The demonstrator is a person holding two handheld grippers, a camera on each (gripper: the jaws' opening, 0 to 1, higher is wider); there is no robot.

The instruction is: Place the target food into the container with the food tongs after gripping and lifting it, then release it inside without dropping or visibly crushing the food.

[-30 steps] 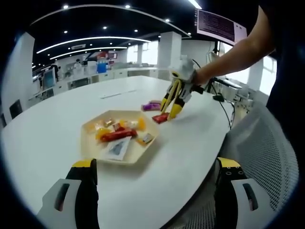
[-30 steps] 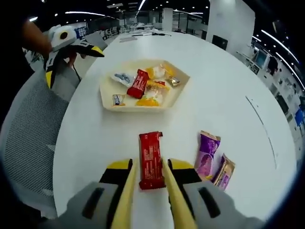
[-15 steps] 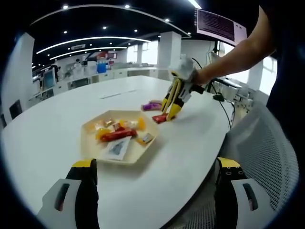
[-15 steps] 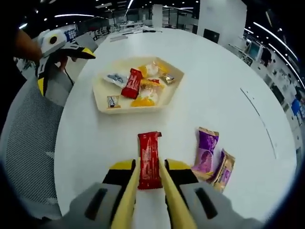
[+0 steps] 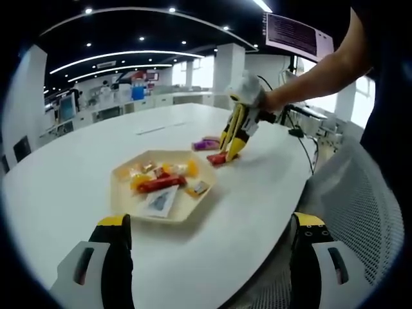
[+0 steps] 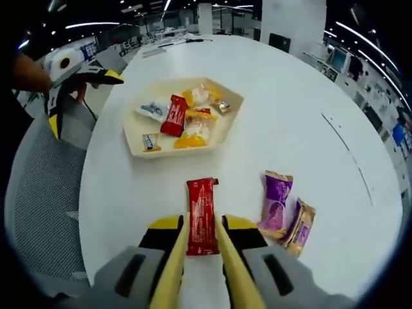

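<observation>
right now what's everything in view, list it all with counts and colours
table: 1, white, under everything
tray: 1, beige, six-sided, on the table
wrapped snacks in tray: several, red, yellow, orange, white
red snack bar: 1, on the table, between the right jaws
purple packet: 1, beside the red bar
brown-and-purple packet: 1, next to the purple one
mesh chair: 1, grey, at the table edge
right gripper: yellow jaws closed on the bar
left gripper: jaws apart, holding nothing

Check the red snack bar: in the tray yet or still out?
Out. The red snack bar sits between the right gripper jaws, short of the tray; lifted or still on the table, cannot tell.
</observation>
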